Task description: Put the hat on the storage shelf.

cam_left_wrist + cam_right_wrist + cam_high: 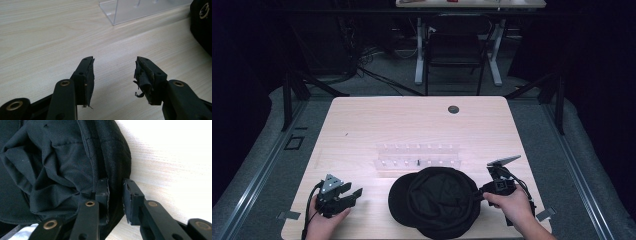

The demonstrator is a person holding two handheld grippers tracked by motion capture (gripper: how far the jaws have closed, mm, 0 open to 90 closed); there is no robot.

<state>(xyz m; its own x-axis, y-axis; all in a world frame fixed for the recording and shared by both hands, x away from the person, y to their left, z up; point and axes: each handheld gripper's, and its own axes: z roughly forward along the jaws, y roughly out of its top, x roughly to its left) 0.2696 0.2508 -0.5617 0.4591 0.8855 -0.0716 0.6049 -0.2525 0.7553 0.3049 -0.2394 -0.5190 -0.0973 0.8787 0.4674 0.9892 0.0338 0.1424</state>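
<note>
The left gripper (343, 194) rests low on the desk (362, 125) well to the left of the black cap (434, 202), held in the person's left hand (324, 220). Its jaws stand wide apart with bare wood between them, and the torn padding on one pad hangs loose. Bare desk lies between this gripper and the cap.

Behind the cap, toward the far edge, stands a clear acrylic rack (417, 156) in two rows, with one small dark pin (419, 162) upright in the nearer row; the cap's back edge lies just beside it. Beyond the rack the desk is bare up to a round cable hole (453, 109).

The cap sits at the near edge of the desk, middle to right, its crumpled crown facing up.

At the cap's right side, the right gripper (115, 195) has its jaws narrowed around the cap's rim, one jaw against the crown fabric, the other outside on the desk side. The right hand (512, 207) holds it near the desk's right front corner.
</note>
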